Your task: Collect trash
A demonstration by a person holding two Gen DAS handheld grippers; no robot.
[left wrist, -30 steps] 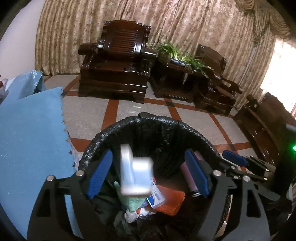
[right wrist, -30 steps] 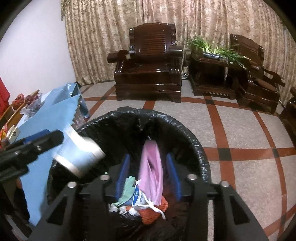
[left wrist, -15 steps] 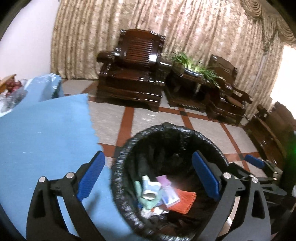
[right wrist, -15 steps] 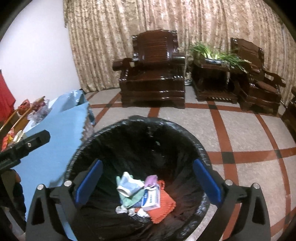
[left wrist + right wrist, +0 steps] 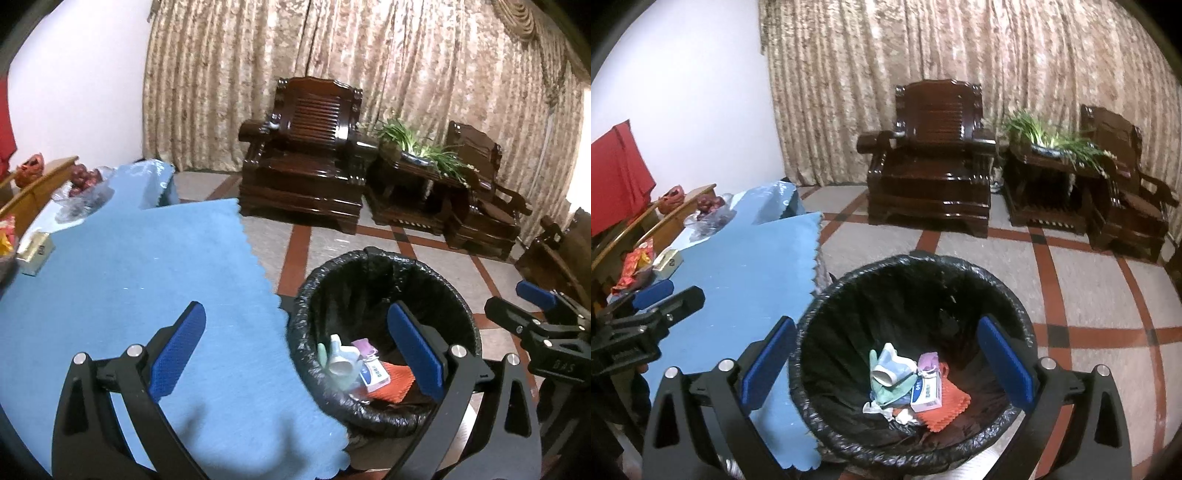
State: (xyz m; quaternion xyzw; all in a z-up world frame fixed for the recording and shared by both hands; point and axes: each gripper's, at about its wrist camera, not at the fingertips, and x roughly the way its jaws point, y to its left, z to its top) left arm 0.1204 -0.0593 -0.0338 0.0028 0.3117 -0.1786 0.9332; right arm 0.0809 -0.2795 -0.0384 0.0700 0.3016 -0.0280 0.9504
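Note:
A bin lined with a black bag (image 5: 384, 266) (image 5: 912, 269) stands on the floor beside the table. Inside lie a crumpled paper cup (image 5: 886, 369), a pink wrapper (image 5: 929, 362), a blue-and-white packet (image 5: 927, 393), an orange cloth (image 5: 945, 406) and a green scrap. My left gripper (image 5: 295, 354) is open and empty, over the table edge and bin rim. My right gripper (image 5: 886, 363) is open and empty above the bin. Each gripper shows at the edge of the other's view.
A table with a blue cloth (image 5: 129, 280) (image 5: 746, 280) lies left of the bin, with a small box (image 5: 35, 251), bagged fruit (image 5: 79, 184) and snack packets (image 5: 635, 266) at its far side. Dark wooden armchairs (image 5: 931, 158) and a plant stand (image 5: 1045, 181) are beyond.
Both grippers opened; the cup and the pink wrapper dropped into the bin. Both grippers have pulled up and back, the left one swinging over the table.

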